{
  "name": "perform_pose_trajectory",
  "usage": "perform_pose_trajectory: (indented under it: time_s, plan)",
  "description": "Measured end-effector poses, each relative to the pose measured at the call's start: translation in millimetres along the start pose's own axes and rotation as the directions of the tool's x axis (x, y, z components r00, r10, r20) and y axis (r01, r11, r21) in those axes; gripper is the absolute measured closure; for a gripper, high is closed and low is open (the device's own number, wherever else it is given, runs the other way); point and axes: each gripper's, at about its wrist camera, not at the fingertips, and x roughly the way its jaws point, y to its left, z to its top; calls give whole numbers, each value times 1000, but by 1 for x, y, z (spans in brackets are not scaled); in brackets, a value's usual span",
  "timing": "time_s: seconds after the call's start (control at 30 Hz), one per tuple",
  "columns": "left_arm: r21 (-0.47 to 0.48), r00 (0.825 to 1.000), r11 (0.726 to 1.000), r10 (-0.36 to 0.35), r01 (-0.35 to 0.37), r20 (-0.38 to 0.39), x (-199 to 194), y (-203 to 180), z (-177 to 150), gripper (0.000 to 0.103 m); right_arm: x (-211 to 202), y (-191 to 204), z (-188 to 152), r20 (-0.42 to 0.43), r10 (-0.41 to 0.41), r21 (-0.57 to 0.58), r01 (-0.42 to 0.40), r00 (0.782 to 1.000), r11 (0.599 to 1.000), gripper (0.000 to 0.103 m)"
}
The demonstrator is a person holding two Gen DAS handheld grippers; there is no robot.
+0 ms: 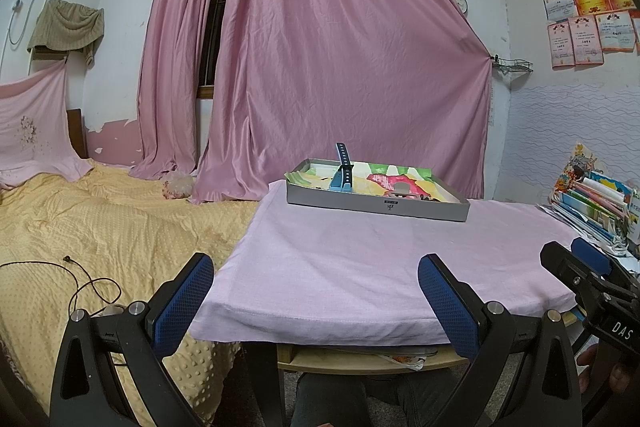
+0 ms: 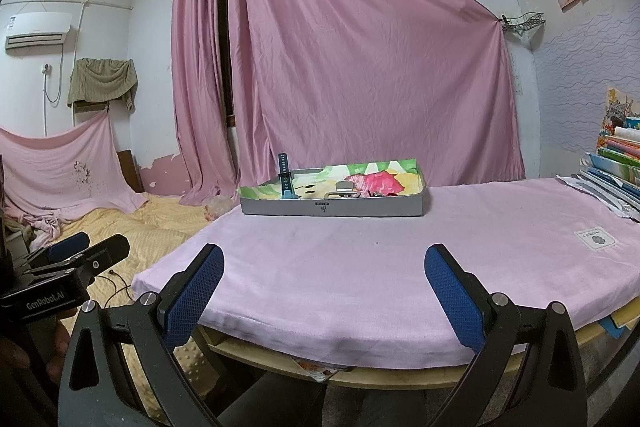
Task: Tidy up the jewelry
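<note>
Hovering wide apart and empty: left hand-held gripper, right hand-held gripper. Seemingly nearing completion, blue watch and small pieces lying inside the shallow box on the desk.

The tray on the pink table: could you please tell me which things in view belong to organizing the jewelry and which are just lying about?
Belonging to the job:
- grey tray
- blue watch band standing in it
- silver piece in it
- left gripper and right gripper, both open

Just lying about:
- stacked books
- cable on the yellow bedspread
- pink curtain
</note>
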Motion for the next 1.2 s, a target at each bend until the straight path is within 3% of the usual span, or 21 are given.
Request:
perform_pose_trajectory:
  time_s: [0.67, 1.2]
  plan:
    - [5, 999, 999, 39, -39, -4, 2, 1, -1, 0, 1, 0, 0, -5, 4, 2, -4, 1000, 1000, 4]
    - [6, 1000, 1000, 29, -29, -3, 1, 0, 0, 0, 3, 4, -5, -13, 15, 0, -15, 1000, 1000, 4]
